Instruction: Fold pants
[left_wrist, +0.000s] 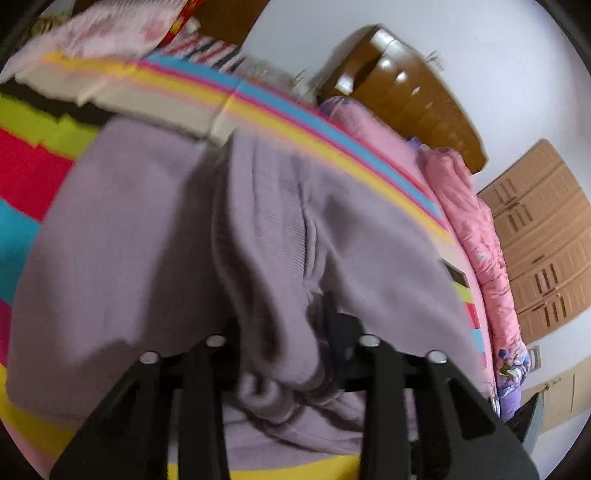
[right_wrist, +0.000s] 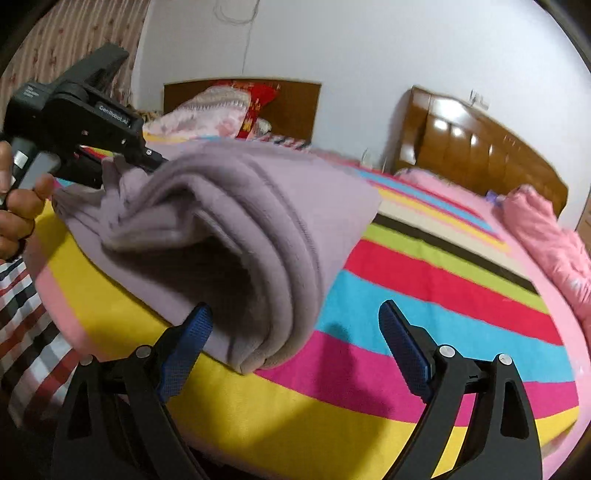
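The lilac pants (right_wrist: 236, 221) lie folded in several layers on the striped bedspread (right_wrist: 424, 295). In the left wrist view the pants (left_wrist: 147, 240) fill the middle, blurred. My left gripper (left_wrist: 295, 332) is shut on a bunched edge of the pants; cloth hides its fingertips. It also shows in the right wrist view (right_wrist: 122, 162), clamped on the far left corner of the stack and lifting it a little. My right gripper (right_wrist: 295, 332) is open and empty. Its blue pads (right_wrist: 402, 343) straddle the near corner of the stack without touching.
A pink quilt (right_wrist: 554, 240) lies along the right side of the bed before a wooden headboard (right_wrist: 472, 144). Pillows and folded bedding (right_wrist: 218, 110) sit at the far end. Wooden wardrobe doors (left_wrist: 543, 236) stand beyond. A checked cloth (right_wrist: 26, 314) is at left.
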